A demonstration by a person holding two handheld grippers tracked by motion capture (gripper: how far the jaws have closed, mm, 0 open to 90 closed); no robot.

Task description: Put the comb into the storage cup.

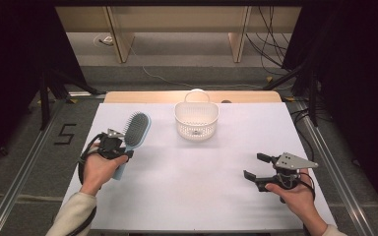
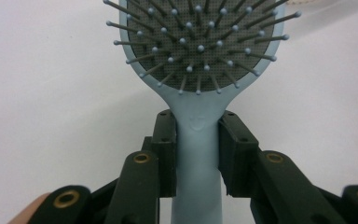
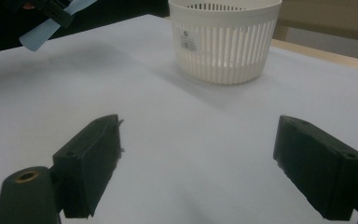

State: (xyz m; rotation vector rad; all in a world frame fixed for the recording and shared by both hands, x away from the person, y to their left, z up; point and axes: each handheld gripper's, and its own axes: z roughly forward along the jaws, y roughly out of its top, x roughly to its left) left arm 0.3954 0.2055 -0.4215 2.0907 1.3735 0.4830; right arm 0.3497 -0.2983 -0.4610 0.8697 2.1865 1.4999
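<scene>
Pale blue hairbrush (image 1: pixel 135 129) with dark bristle pad, white slotted basket (image 1: pixel 196 119), seemingly white table (image 1: pixel 187 187)

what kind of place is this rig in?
Likely a lab recording station, not a home: a white-topped table between metal rails, loose cables on the floor behind, and a "5" marked on the floor.
</scene>
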